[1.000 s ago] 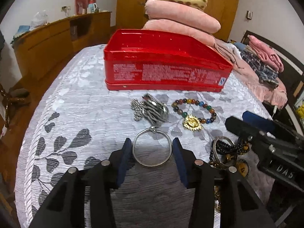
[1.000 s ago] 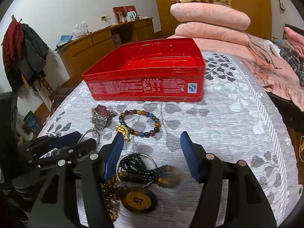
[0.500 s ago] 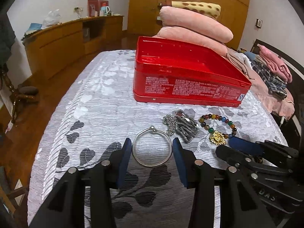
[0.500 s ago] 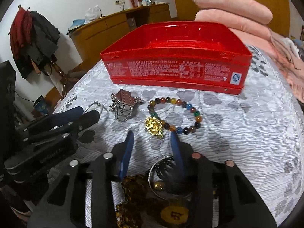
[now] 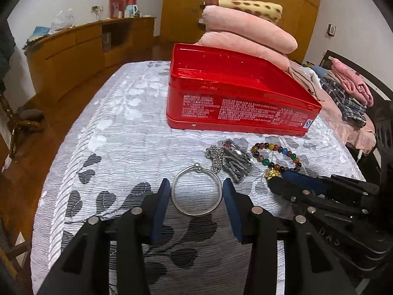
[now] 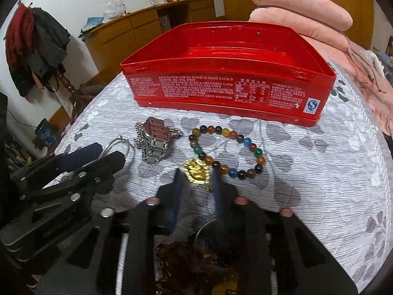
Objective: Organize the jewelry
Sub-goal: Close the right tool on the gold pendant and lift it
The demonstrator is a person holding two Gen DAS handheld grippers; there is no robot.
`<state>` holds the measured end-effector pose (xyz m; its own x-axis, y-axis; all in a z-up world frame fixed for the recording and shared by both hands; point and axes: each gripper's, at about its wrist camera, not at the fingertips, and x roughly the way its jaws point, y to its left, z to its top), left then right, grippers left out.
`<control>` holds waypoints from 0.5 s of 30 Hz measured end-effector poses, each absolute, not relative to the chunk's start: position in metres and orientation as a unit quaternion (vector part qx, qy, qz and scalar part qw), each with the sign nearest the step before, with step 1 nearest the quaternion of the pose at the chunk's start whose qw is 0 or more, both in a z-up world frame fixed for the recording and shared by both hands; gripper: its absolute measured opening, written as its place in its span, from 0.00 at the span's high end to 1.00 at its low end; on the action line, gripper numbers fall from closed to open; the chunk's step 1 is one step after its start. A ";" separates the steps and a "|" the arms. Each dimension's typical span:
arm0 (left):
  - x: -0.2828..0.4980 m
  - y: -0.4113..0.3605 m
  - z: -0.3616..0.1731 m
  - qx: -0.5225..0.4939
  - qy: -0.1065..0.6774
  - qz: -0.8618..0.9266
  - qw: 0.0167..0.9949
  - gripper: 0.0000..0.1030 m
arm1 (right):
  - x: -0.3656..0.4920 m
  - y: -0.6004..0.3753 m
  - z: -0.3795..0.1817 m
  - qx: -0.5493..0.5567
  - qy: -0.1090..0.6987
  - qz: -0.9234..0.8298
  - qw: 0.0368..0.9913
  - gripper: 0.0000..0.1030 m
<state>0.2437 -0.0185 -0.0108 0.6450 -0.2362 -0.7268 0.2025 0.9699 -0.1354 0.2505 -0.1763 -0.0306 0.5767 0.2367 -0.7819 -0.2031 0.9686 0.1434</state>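
An open red tin box [image 5: 235,98] stands on the patterned bedspread; it also shows in the right wrist view [image 6: 228,78]. My left gripper [image 5: 196,196] has its blue pads on both sides of a silver bangle [image 5: 196,193], touching its rim. A silver watch with a ball chain [image 5: 233,159] and a coloured bead bracelet with a gold charm [image 6: 226,152] lie before the box. My right gripper [image 6: 197,186] has its jaws narrowed just behind the gold charm [image 6: 196,170], above dark beads and a gold chain [image 6: 196,260], with nothing clearly between the pads.
Pink folded blankets [image 5: 245,32] are stacked behind the box. A wooden sideboard [image 5: 73,49] runs along the left wall. A coat rack with clothes [image 6: 36,49] stands off the bed's left. Folded clothes [image 5: 348,91] lie at the right.
My left gripper slid the bangle left, away from the watch. My right gripper narrowed its jaws and moved forward over the dark beads toward the gold charm.
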 end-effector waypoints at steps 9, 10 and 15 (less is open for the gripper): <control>0.237 -0.020 -0.007 -0.016 0.396 -0.118 0.911 0.57 | 0.242 -0.181 -0.027 0.014 0.436 0.128 0.891 0.96; 0.237 -0.021 -0.007 -0.016 0.396 -0.119 0.910 0.57 | 0.242 -0.181 -0.029 0.015 0.439 0.130 0.889 0.94; 0.236 -0.021 -0.008 -0.017 0.398 -0.119 0.910 0.57 | 0.244 -0.180 -0.030 0.020 0.443 0.136 0.886 0.83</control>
<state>0.2364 -0.0210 -0.0079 0.6557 -0.2293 -0.7193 0.2020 0.9713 -0.1255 0.2435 -0.1802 -0.0304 0.5711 0.2595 -0.7788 -0.2235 0.9620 0.1566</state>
